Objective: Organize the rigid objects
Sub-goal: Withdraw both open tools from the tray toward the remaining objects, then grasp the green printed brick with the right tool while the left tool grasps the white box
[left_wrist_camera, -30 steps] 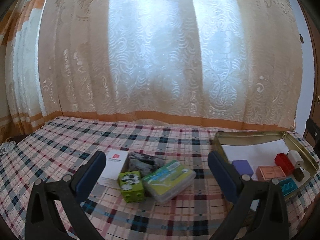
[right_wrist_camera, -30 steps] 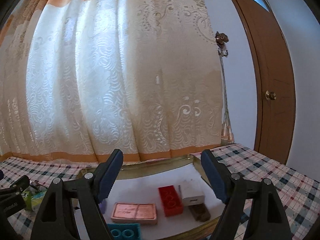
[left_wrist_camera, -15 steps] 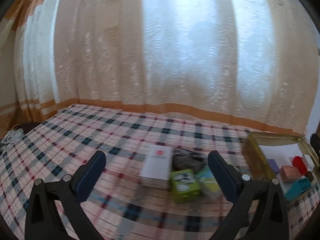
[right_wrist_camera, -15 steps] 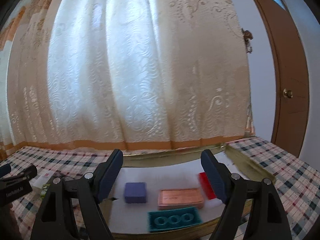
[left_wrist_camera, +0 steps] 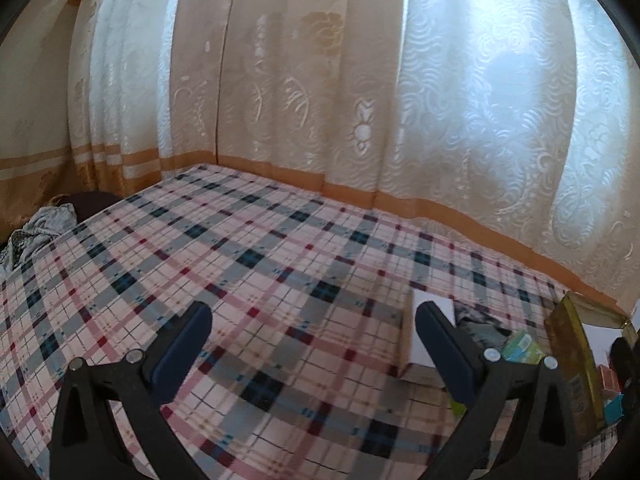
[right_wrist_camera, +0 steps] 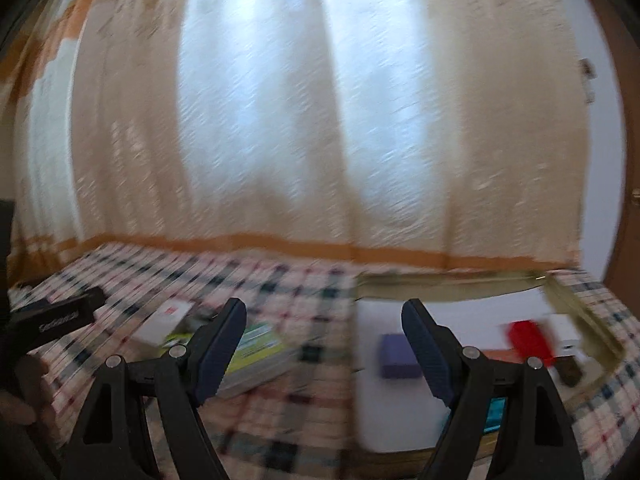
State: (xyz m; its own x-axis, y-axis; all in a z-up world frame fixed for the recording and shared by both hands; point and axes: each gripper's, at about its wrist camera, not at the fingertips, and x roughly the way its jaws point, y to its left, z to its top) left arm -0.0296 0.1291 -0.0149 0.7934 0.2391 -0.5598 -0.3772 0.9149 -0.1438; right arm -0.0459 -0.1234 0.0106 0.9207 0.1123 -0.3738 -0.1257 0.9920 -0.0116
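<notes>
My left gripper [left_wrist_camera: 314,334] stands open over the plaid tablecloth with nothing between its fingers. To its right lie a white box [left_wrist_camera: 420,332], a dark packet [left_wrist_camera: 482,326] and a green-lidded box [left_wrist_camera: 522,344]. My right gripper [right_wrist_camera: 324,336] is also open and empty, hovering above the cloth between the loose pile and the gold tray [right_wrist_camera: 440,280]. In the blurred right wrist view the white box [right_wrist_camera: 164,320] and green-lidded box [right_wrist_camera: 256,352] lie left of it. The tray holds a purple block [right_wrist_camera: 396,354], a red brick [right_wrist_camera: 530,338], a white block [right_wrist_camera: 566,330] and a teal brick [right_wrist_camera: 496,410].
A patterned curtain [left_wrist_camera: 360,100] hangs behind the table. The tray's near wall [left_wrist_camera: 572,364] shows at the right edge of the left wrist view. Crumpled cloth [left_wrist_camera: 36,232] lies off the table's left corner. The other gripper's body [right_wrist_camera: 56,314] and a hand show at far left.
Both views have swung left. In the left wrist view the pile and tray slid to the right edge. In the right wrist view the tray moved right and the loose boxes came in.
</notes>
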